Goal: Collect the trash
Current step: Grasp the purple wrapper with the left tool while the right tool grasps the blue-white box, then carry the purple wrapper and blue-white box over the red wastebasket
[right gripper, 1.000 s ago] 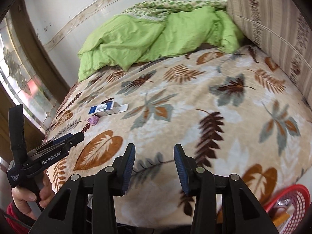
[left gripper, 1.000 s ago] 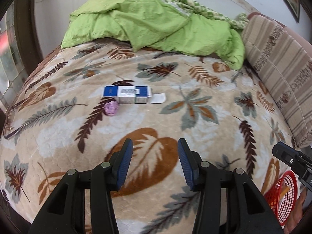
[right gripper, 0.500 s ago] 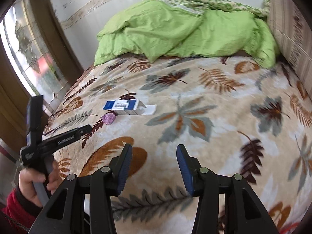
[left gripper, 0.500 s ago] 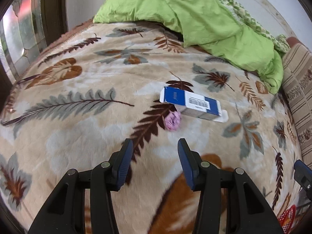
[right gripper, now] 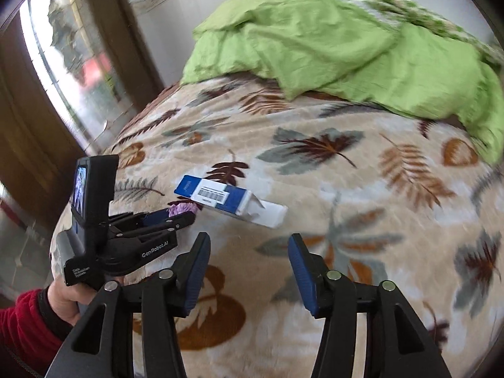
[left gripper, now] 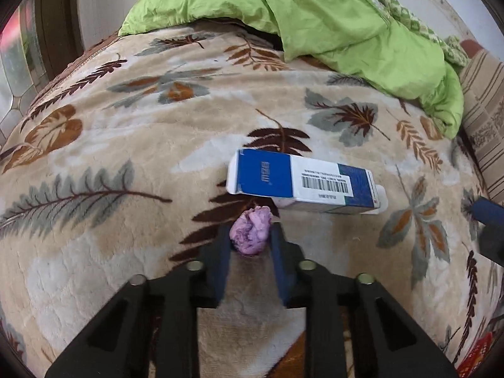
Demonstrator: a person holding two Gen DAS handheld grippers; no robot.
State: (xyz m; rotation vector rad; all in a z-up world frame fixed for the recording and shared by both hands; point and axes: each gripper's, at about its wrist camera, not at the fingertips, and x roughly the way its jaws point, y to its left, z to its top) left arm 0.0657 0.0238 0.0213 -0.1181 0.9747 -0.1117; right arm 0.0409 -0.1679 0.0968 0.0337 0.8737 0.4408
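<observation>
Evidently light and soft, the purple wad (left gripper: pixel 251 233) at frame centre sits pinched by the closing left hand-held gripper (left gripper: pixel 250 236); the box (left gripper: pixel 302 179), likely light and crushable, suits its long sides; the right hand-held gripper (right gripper: pixel 249 266) is opening, empty.

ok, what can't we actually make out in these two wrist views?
- Underside of the purple wad: left wrist view, hidden by the closing left gripper around it and the blanket.
- Blue and white box: both views, contents unseen; barcode text too small.
- Red basket: left wrist view, cut off at the corner.
- Right gripper: jaws opening, nothing between them.
- Green duvet: right wrist view, motion-blurred.
</observation>
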